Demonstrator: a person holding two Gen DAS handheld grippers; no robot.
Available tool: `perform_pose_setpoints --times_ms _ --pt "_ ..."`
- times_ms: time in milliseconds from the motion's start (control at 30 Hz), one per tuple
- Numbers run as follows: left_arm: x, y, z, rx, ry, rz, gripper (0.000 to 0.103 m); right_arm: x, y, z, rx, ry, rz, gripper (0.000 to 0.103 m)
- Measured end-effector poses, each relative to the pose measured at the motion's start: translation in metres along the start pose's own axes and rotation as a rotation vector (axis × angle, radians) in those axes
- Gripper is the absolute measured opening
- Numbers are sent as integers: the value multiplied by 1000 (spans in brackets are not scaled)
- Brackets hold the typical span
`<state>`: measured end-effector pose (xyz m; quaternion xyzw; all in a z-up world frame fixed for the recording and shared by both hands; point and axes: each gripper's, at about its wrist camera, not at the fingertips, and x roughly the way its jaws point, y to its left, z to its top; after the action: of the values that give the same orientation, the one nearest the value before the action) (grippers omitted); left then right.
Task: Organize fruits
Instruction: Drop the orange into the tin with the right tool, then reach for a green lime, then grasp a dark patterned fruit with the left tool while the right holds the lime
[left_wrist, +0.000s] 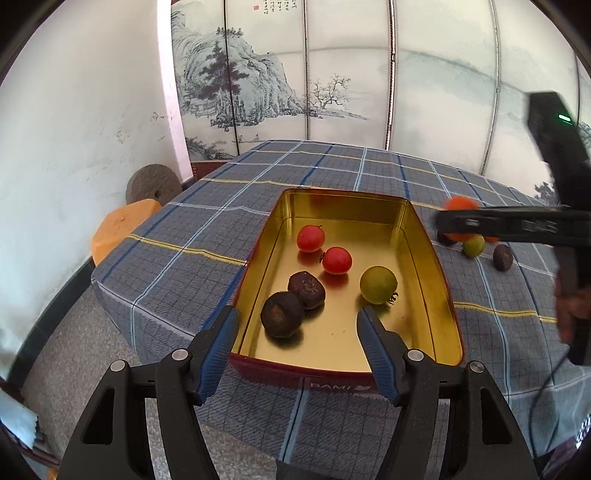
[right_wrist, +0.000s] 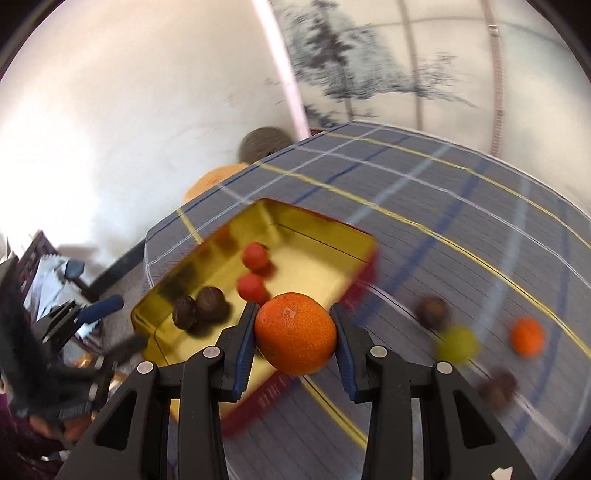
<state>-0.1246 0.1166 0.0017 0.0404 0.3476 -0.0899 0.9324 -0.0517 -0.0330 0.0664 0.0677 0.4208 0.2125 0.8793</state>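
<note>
Five fruits (left_wrist: 378, 284) in gold tin (left_wrist: 441, 291)

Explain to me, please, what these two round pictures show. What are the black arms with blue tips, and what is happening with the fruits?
No robot here: a person holds a two-finger gripper in each hand, and each carries a wide-angle camera, hence the round pictures. The left camera sees the left gripper, open and empty, at the near end of a golden tin on a checked tablecloth. In the tin lie two red fruits, two dark brown fruits and a green fruit. The right camera shows the right gripper holding an orange fruit between its blue pads. More fruits lie loose on the cloth, blurred by motion.
</note>
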Motion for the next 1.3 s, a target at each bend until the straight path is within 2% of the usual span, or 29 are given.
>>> perform_pose_setpoints --times_ms 167,233,333,433,567,667,833,967,1000,1033,1067,1167,1200,1300 --pt "-4 2 0 5 -14 -6 69 47 16 21 -17 52 19 39" --pt "-4 3 0 4 -10 -14 69 51 17 27 0 39 39 46" --pt "-1 2 0 13 -4 -20 69 30 8 31 29 -53 42 58" --pt "-2 3 0 14 -8 -25 69 4 -14 29 9 -67 -50 59" --pt "0 3 1 1 -8 -43 69 -17 -55 4 -67 30 -215 59" --pt "3 -2 3 3 1 -73 69 -21 -79 -14 -80 103 -283 59" --pt "2 -19 4 62 5 -79 69 -13 -88 -20 -94 116 -289 59" --pt "-2 -28 5 100 -7 -74 70 14 -86 -21 -142 168 -311 59" --pt "-2 -30 7 106 -9 -73 70 22 -87 -22 -150 189 -309 54" --pt "-3 -32 7 112 -10 -72 70 28 -89 -24 -149 207 -307 40" --pt "-3 -35 8 123 -9 -70 70 33 -91 -25 -147 228 -328 34" --pt "-7 -46 13 155 -16 -66 70 18 -89 -26 -119 186 -291 31" --pt "-9 -50 14 167 -23 -70 70 3 -86 -28 -117 140 -306 31" --pt "-18 -67 16 227 -50 -96 70 -50 -92 -44 -38 12 -275 31"
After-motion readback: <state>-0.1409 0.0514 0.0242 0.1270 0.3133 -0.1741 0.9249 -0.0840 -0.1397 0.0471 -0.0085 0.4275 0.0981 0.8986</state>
